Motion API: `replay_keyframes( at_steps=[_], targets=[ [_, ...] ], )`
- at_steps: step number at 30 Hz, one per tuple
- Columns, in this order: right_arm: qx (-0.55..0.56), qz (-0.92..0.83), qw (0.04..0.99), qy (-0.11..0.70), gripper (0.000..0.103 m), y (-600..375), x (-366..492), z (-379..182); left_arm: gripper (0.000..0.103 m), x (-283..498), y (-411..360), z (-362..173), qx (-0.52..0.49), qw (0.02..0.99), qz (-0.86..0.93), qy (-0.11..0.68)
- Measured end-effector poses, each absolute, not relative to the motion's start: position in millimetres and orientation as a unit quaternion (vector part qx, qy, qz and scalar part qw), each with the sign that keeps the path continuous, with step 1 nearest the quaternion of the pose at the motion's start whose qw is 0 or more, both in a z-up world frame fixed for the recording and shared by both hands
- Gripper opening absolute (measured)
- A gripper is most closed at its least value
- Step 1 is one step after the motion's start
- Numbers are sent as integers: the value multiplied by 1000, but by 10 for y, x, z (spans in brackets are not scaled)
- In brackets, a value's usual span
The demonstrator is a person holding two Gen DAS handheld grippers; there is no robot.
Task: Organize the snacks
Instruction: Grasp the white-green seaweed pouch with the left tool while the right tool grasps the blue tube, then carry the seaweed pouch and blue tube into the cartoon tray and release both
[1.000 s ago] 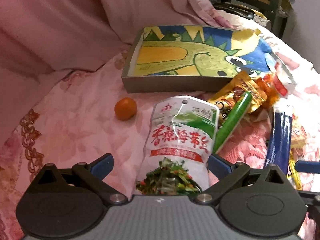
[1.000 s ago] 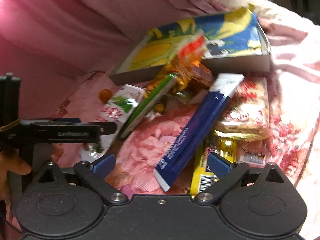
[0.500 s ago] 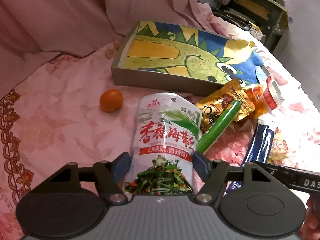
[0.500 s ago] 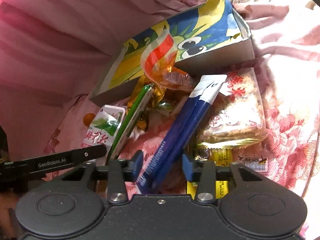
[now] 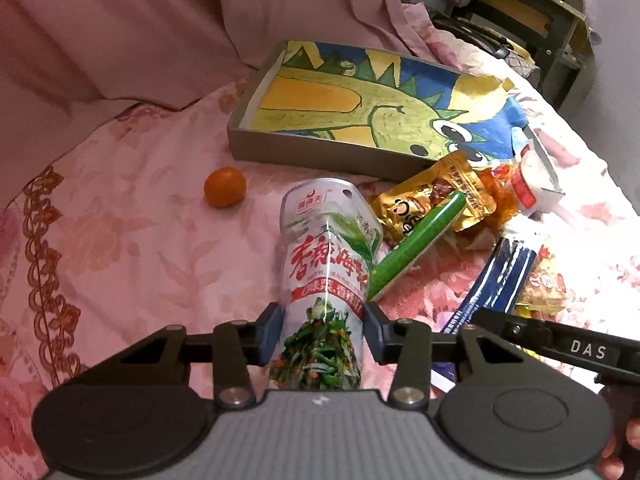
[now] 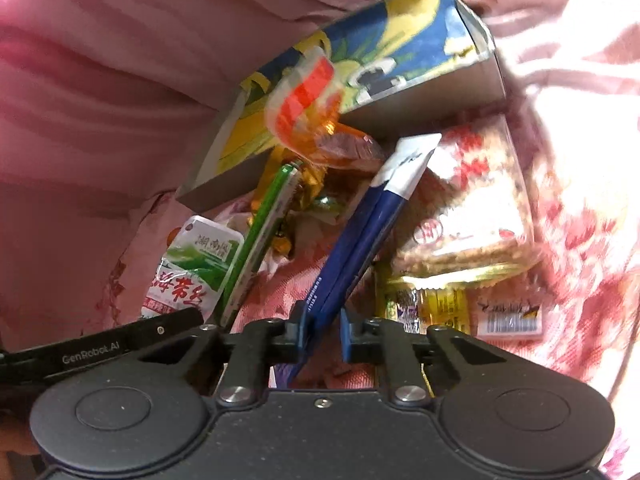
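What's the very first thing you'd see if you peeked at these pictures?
The big box with a bright green dinosaur painted inside, sitting at the back of the pink flowery cover. Right in front, the left claw has just been closing and squeezes a white seaweed packet, and the right claw has been closing on a long blue packet. A little orange fruit sits alone to the left.

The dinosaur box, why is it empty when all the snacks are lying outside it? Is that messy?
Yes. The dinosaur box holds nothing, while the snacks sit jumbled on the pink bedspread by its corner, some overlapping. A small orange lies apart. The seaweed pouch bulges, squeezed between the left tongs.
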State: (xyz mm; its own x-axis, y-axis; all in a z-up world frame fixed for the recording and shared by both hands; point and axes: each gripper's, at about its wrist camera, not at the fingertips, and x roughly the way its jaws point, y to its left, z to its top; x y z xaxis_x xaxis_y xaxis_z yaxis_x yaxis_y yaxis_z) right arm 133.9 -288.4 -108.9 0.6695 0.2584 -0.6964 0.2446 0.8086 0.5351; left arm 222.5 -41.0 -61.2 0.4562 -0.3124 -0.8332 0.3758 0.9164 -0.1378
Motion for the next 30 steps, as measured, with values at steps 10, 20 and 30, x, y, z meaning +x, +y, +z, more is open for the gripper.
replay_keyframes(
  at_steps=[10,20,30],
  targets=[
    [294,7,864,409,11,-2775,1195,-992,39,1978,-342,-450,-28,853,-198,483],
    [292,7,871,396,6,-2784,1004,-905,39,1747,-314,-323,-62,863,-213,453],
    [303,17,881,363,4,-2821,851,-756,39,1760,-228,-289,-96,872,-205,434]
  ],
)
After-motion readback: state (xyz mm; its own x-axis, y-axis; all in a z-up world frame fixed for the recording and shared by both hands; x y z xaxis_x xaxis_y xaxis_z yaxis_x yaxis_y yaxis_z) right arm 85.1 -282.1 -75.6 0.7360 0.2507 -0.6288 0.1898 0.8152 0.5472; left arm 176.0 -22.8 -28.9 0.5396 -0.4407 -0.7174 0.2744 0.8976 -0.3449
